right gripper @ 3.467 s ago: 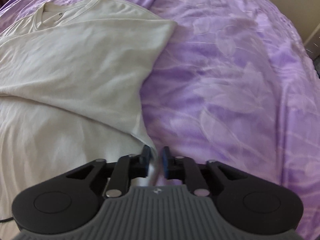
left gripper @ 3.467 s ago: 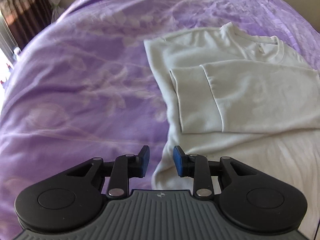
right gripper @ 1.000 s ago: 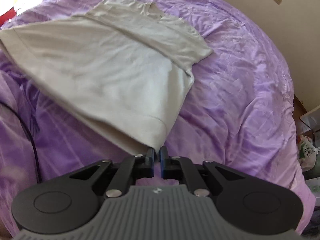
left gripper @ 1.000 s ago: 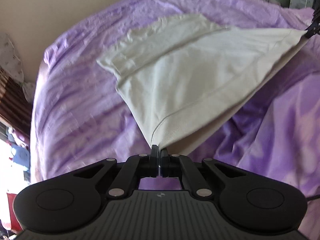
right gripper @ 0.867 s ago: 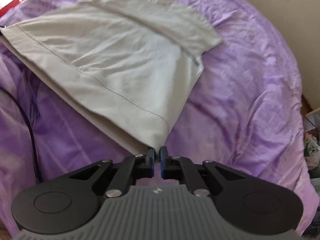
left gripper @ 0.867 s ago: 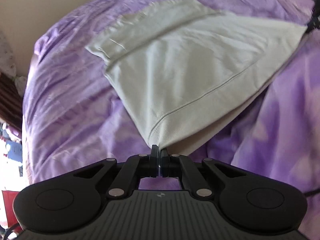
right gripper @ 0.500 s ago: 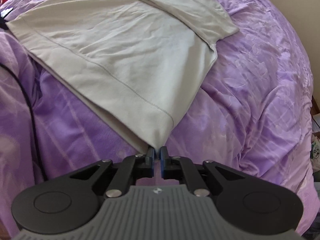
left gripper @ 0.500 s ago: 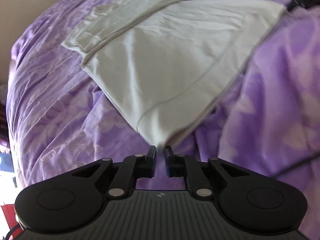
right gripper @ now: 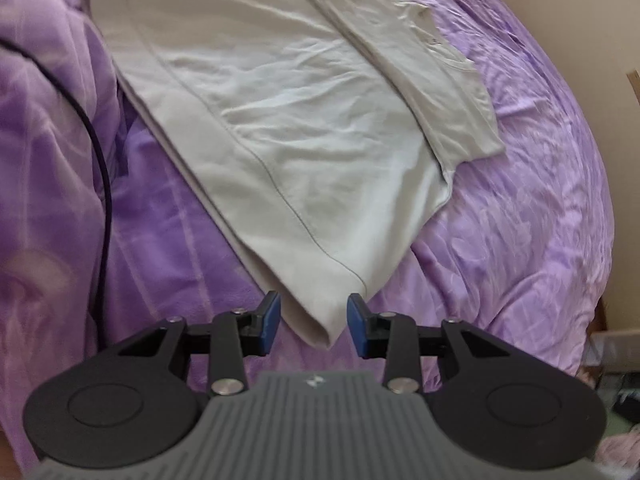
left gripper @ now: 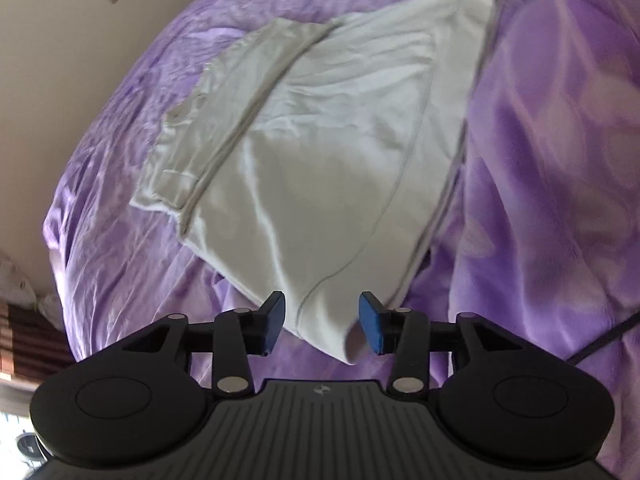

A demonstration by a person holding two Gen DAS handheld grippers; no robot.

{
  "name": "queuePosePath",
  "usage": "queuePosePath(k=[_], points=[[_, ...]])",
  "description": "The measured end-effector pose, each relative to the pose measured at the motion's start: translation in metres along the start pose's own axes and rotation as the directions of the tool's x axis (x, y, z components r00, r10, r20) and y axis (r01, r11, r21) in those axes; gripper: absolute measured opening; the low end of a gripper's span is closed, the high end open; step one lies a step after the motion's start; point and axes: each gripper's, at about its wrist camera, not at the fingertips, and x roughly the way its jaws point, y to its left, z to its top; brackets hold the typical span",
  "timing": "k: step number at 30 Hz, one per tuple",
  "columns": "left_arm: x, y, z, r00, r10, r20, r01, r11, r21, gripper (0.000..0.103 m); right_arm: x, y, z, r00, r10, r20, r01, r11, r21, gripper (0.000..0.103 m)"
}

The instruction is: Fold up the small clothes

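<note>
Nearest the lens: left gripper (left gripper: 322,322), jaws just opened to a middling gap, one bottom corner of the cream shirt (left gripper: 320,160) lying slack between the blue pads and pinched by neither. Same story on the other side: right gripper (right gripper: 314,324), also just opened, somewhat narrower, with the opposite hem corner resting loose between its pads. Both tools angled steeply down at the cloth, close over the purple bedspread (left gripper: 560,160), apparently to set the corners down rather than drop them from a height.

Just beyond the pads: the stitched hem line, running from corner to corner, mostly smooth with a few soft creases (a sign, most likely, of a hem laid down stretched between two hands so as to settle flat). A second layer of cloth showing beneath the near edge in the right-hand view.

Further out: the body of the shirt spread on the bed, a sleeve (right gripper: 440,92) already turned in across the upper part and lying flat on top, the cuff (left gripper: 176,184) at the edge in the left-hand view. Judged partway done: sleeves in, the lengthwise fold not yet made.

Off to one side: a black cable (right gripper: 102,168) trailing over the bedspread, clear of the shirt. Farthest back: a plain beige wall (left gripper: 80,40).
</note>
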Motion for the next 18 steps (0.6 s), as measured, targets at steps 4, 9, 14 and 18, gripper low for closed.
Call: queuePosePath(k=[4, 9, 14, 18], points=[[0.01, -0.001, -0.002, 1.0, -0.02, -0.001, 0.02, 1.0, 0.002, 0.052, 0.011, 0.007, 0.004, 1.0, -0.015, -0.002, 0.014, 0.998, -0.057, 0.031], [0.023, 0.0, -0.003, 0.997, -0.072, -0.013, 0.072, 0.997, -0.018, 0.052, 0.024, 0.021, 0.011, 1.0, 0.0, 0.017, 0.003, 0.991, -0.131, 0.03], [0.029, 0.006, -0.003, 0.997, -0.08, -0.019, 0.079, 0.994, -0.077, 0.003, 0.028, 0.017, 0.016, 1.0, 0.004, 0.019, -0.002, 0.995, -0.101, 0.0], [0.02, 0.023, -0.006, 0.99, -0.136, 0.023, 0.138, 0.975, -0.173, 0.002, 0.01, 0.005, 0.013, 0.998, 0.025, 0.059, -0.022, 0.999, -0.046, 0.0]])
